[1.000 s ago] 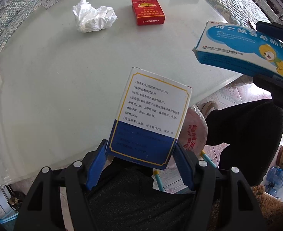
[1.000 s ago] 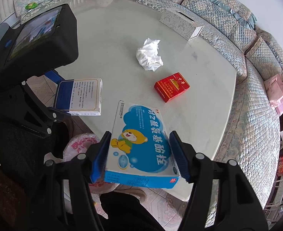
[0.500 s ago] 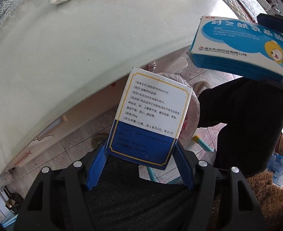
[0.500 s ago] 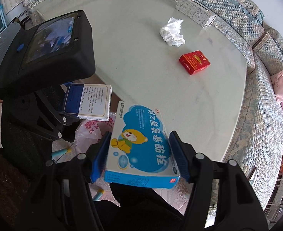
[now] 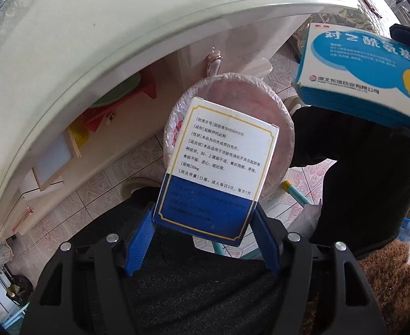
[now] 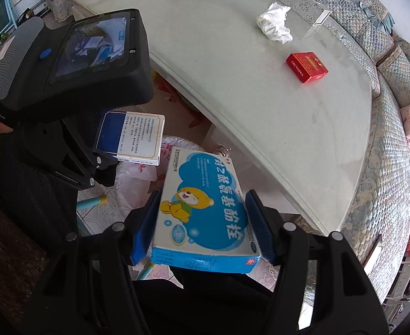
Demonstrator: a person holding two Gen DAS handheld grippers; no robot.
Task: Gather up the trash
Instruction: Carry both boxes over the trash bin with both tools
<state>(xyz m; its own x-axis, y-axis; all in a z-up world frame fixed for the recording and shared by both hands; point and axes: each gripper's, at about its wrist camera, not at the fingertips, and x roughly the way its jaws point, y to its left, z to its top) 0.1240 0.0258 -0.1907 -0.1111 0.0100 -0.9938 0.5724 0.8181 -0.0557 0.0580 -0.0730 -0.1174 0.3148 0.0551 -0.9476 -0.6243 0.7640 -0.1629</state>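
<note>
My left gripper [image 5: 202,240] is shut on a white and dark blue medicine box [image 5: 216,167], held over the round bin lined with a pink bag [image 5: 277,128] on the floor beside the table. That box also shows in the right wrist view [image 6: 132,139]. My right gripper [image 6: 202,223] is shut on a light blue medicine box with a cartoon bear [image 6: 202,209], held just right of the bin; it shows in the left wrist view [image 5: 367,78] too. A crumpled white tissue [image 6: 274,25] and a red cigarette pack [image 6: 307,67] lie on the table.
The round glass table [image 6: 260,111] stands to the right, its edge [image 5: 93,55] above the bin. A patterned tissue box [image 6: 302,8] sits at the far side. A curved sofa [image 6: 386,111] wraps the table. Teal stool legs [image 5: 294,192] and a person's dark trousers [image 5: 372,167] are beside the bin.
Both grippers have moved off the table and down toward the floor with their boxes. The left one now points at the bin opening; the tissue and cigarette pack left its view.
</note>
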